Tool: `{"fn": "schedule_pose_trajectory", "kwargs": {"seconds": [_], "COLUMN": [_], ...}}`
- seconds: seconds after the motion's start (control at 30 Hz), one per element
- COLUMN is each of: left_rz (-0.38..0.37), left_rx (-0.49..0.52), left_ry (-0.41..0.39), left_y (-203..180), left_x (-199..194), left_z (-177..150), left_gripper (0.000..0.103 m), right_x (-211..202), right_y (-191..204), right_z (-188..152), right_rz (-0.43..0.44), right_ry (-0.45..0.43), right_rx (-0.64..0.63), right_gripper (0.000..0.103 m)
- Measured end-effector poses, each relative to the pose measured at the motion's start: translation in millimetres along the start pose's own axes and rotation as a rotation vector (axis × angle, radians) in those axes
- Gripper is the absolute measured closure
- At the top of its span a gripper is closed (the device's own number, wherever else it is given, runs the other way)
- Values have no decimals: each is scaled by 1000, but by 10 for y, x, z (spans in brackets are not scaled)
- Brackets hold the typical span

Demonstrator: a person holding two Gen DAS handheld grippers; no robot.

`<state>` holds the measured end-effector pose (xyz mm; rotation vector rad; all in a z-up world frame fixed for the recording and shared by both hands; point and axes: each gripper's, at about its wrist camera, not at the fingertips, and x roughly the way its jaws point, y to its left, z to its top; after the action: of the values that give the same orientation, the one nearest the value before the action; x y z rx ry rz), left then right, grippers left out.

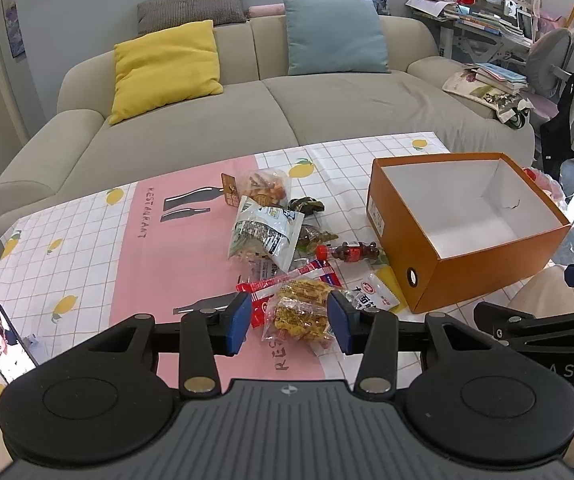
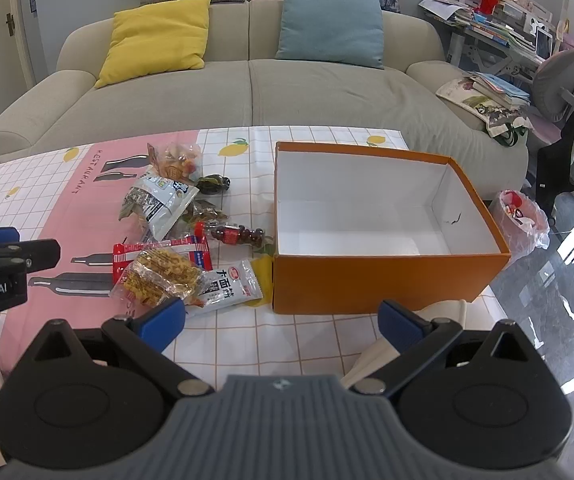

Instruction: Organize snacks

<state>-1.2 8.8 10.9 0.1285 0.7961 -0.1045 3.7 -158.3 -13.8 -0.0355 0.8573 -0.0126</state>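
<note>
A pile of snack packets lies on the tablecloth left of an orange box (image 1: 483,276) (image 2: 367,284) with a white, bare inside. My left gripper (image 1: 290,322) is open, its blue pads on either side of a clear bag of yellow snacks (image 1: 301,312) (image 2: 159,278), not squeezing it. Around it lie a red-and-white packet (image 1: 287,280), a white packet with red logo (image 2: 227,284), a small cola bottle (image 1: 347,251) (image 2: 233,235), a grey-white bag (image 1: 265,232) and a bag of brown snacks (image 1: 265,188). My right gripper (image 2: 281,320) is open wide and holds nothing, in front of the box.
A phone (image 1: 5,344) lies at the table's left near corner. A beige sofa (image 1: 247,112) with yellow and blue cushions stands behind the table. A bin with a plastic bag (image 2: 521,220) stands right of the table. A cluttered desk and chair are at the far right.
</note>
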Motion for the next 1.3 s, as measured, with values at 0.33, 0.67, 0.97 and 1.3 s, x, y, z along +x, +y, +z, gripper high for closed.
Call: {"fn": "schedule_pose_trajectory", "kwargs": {"seconds": [0.33,0.67,0.97,1.3], "left_rz": [8,13,13,2], "left_rx": [6,13,13,32], "left_ry": [15,15,15,13], "left_y": [8,2,2,9], "left_x": [22,23,24,30], "left_z": [-4,-3,-3,2], "left_gripper": [52,52,52,47], "right_x": [-4,-1,1,23], "right_y": [3,4,4,0], "right_z": [-2,-13,-11,-19], "right_rz": [-1,0,0,5], "right_ry": [-1,-1,0,7], "right_rx": [-3,-6,-8,-5], "right_gripper": [3,3,3,3]}}
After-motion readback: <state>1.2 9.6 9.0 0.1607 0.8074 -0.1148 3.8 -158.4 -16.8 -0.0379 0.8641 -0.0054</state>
